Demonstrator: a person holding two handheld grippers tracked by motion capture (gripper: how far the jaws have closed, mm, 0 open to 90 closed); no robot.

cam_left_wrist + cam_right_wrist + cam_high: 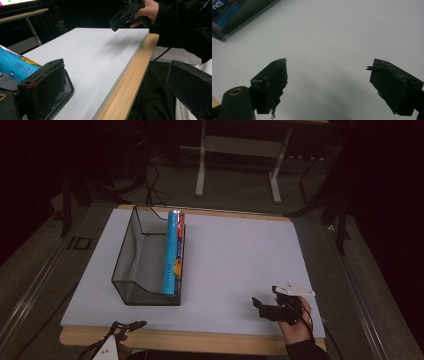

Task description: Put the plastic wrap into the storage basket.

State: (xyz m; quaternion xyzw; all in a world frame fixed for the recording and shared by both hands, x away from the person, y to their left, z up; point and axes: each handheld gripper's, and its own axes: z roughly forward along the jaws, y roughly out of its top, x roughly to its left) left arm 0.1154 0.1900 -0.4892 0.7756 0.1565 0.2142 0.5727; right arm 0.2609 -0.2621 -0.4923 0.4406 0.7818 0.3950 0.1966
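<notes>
A black wire mesh basket stands on the left part of the white board. A long blue box with a red end lies inside it along its right wall. My right gripper hovers over the board's near right corner, open and holding nothing, well right of the basket. In the right gripper view the jaws stand wide apart around my right gripper's middle, with the basket at the upper left. My left gripper sits at the near wooden edge, just in front of the basket. It is open and holds nothing, with the blue box close by.
The board rests on a wooden table whose edge runs along the near side. Beyond the far edge stand a white table frame and dark stands, with cables on the floor. The person's dark sleeve reaches over the near right corner.
</notes>
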